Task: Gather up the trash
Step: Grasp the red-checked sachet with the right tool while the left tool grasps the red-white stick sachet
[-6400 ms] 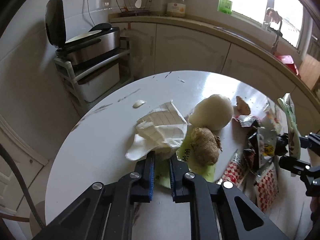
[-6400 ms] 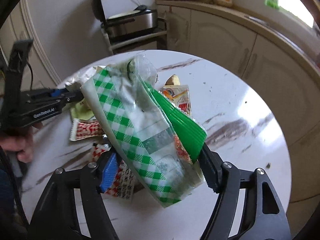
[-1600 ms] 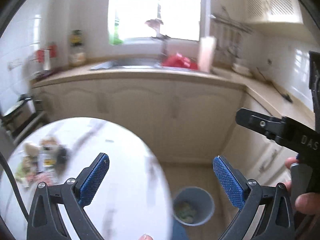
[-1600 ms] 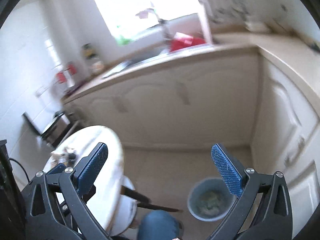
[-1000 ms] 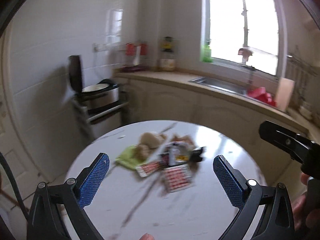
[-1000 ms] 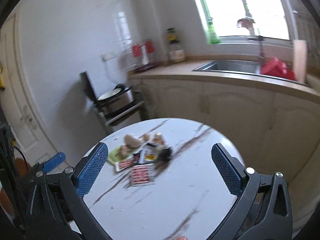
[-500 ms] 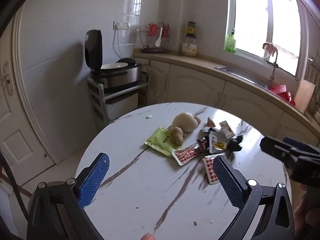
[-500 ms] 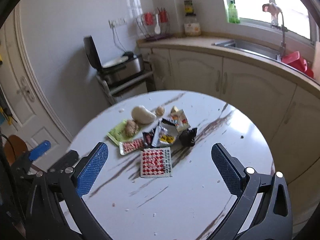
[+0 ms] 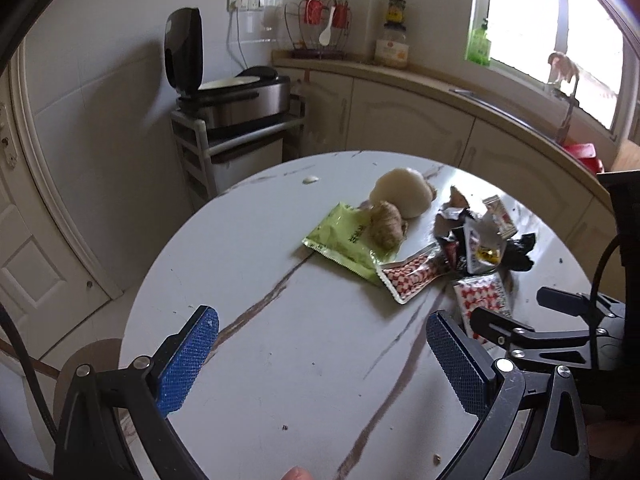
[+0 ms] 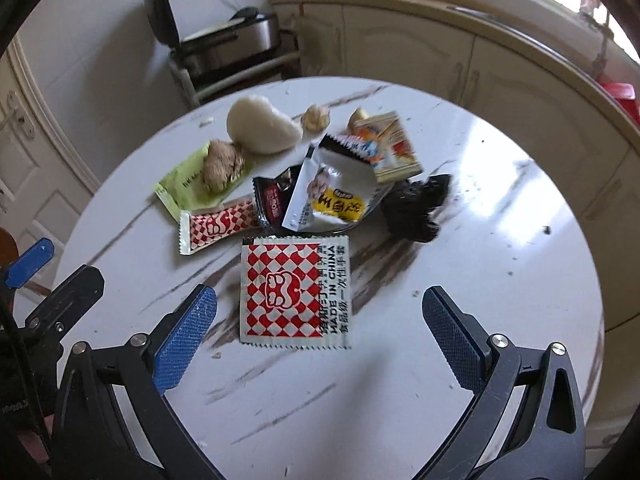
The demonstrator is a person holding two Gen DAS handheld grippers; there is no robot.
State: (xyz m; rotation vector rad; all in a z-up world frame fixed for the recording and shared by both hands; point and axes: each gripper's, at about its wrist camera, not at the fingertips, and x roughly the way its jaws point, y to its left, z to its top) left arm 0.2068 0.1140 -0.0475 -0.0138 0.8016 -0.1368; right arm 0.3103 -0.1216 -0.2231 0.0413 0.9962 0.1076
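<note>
- The round white counter (image 10: pixel 500 240) carries all the trash in one loose cluster toward its far-left half, well apart from both claws.
- The left claw (image 9: pixel 320 360) is spread wide and holds nothing; it hangs above bare counter near the close edge, touching nothing.
- The right claw (image 10: pixel 316 336) is spread just as wide and empty, with the red checkered packet (image 10: pixel 296 292) lying flat on the counter between its blue pads (image 10: pixel 184 340), just ahead of them.
- The white lump (image 10: pixel 260 130) sits at the back of the cluster, touching the ginger root (image 10: pixel 220 162), which rests on the green packet (image 10: pixel 188 188).
- A long red checkered wrapper (image 10: pixel 216 226) lies beside the green packet; a silver-and-yellow packet (image 10: pixel 328 192), an orange packet (image 10: pixel 388 148) and a crumpled black bag (image 10: pixel 416 208) crowd to its right.
- Only the left wrist view shows the window (image 9: pixel 552 40), and the right claw from the side, over the red checkered packet.
- Only the right wrist view shows the packet's printing clearly, and the left claw's blue tip at the counter's left edge.
- The rice cooker (image 9: pixel 232 92) stands open on a rack behind.
</note>
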